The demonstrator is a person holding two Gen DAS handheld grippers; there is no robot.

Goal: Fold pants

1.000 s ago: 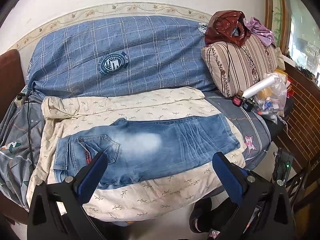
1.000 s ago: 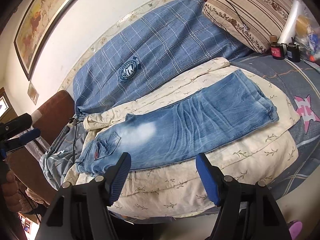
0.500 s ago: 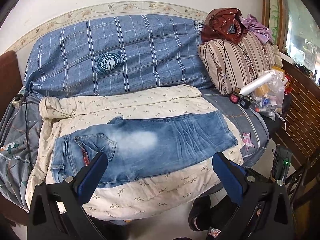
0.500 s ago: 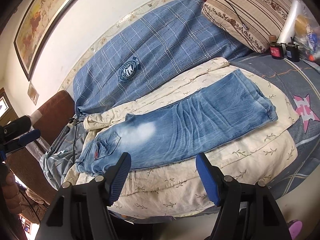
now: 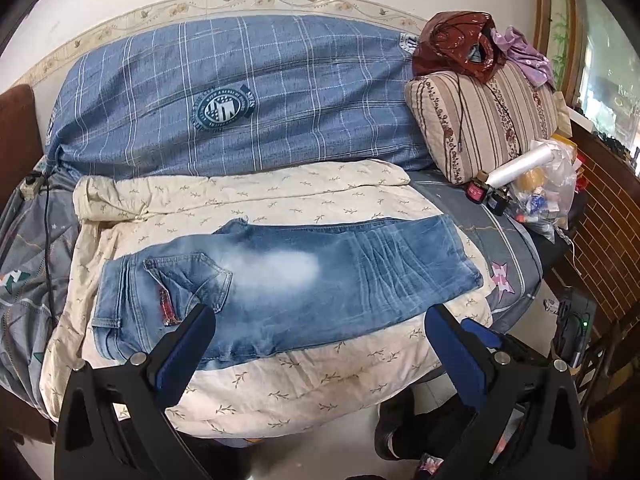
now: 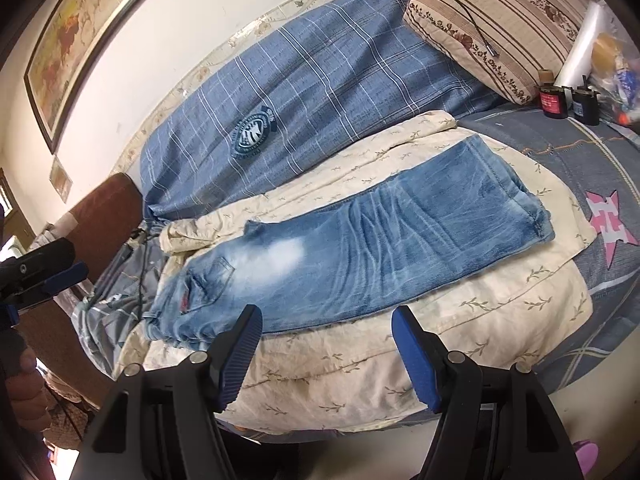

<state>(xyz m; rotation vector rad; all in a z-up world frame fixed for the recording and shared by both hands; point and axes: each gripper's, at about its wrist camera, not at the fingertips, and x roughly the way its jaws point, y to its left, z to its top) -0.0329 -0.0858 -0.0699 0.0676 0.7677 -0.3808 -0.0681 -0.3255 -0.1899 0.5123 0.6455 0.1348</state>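
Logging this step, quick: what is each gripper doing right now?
Left gripper: open, holding nothing.
Right gripper: open, holding nothing, above the faded blue denim jeans.

Open access over jeans (image 5: 288,276), pillow (image 5: 480,120) & bottles (image 5: 486,196) crowd rt end

Cream leaf-print sheet (image 5: 280,376) on bed; blue plaid cushion (image 5: 248,92) behind; striped pillow (image 5: 480,120), two dark bottles (image 5: 486,196) right
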